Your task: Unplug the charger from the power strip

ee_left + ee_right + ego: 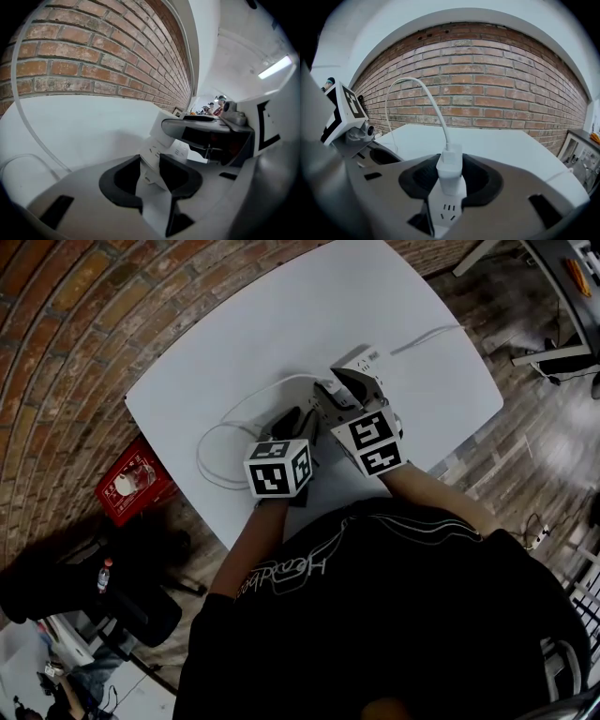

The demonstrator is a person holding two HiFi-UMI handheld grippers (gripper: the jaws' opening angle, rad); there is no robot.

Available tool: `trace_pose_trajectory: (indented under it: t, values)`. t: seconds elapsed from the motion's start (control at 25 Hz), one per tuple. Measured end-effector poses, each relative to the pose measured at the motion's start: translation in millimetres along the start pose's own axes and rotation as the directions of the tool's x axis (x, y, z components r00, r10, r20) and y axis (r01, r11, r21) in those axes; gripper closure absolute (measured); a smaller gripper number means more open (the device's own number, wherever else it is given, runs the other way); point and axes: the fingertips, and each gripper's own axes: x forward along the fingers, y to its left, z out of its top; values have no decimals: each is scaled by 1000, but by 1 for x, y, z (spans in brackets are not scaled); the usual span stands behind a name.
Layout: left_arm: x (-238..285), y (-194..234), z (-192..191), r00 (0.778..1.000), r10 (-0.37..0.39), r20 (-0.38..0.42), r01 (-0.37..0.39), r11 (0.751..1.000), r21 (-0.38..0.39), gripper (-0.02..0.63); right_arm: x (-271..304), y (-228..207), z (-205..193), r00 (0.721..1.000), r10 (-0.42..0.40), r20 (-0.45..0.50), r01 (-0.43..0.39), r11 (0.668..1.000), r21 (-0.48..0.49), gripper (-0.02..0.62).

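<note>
The right gripper [450, 180] pinches the charger [451, 166], which stands upright between its pads. Beneath it lies the power strip [446, 208], clamped by the left gripper [151, 176]. The pull likely runs along the charger's upright axis, away from the strip.

On table [281, 315]: power strip [359, 368], charger [450, 169] standing plugged in its top. Cable [436, 111] looping leftward from charger over tabletop. Left gripper [150, 174] astride strip's end; right gripper [449, 177] flanking charger. Crate [134, 482] on floor, left of table.
</note>
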Motion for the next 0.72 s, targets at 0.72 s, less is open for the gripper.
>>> trace_pose_trajectory:
  t: [0.72]
  values:
    - [2, -2, 0, 1000, 16, -22, -16, 1000, 3, 483, -6, -5, -3, 1000, -1, -7, 1, 999, 50, 476]
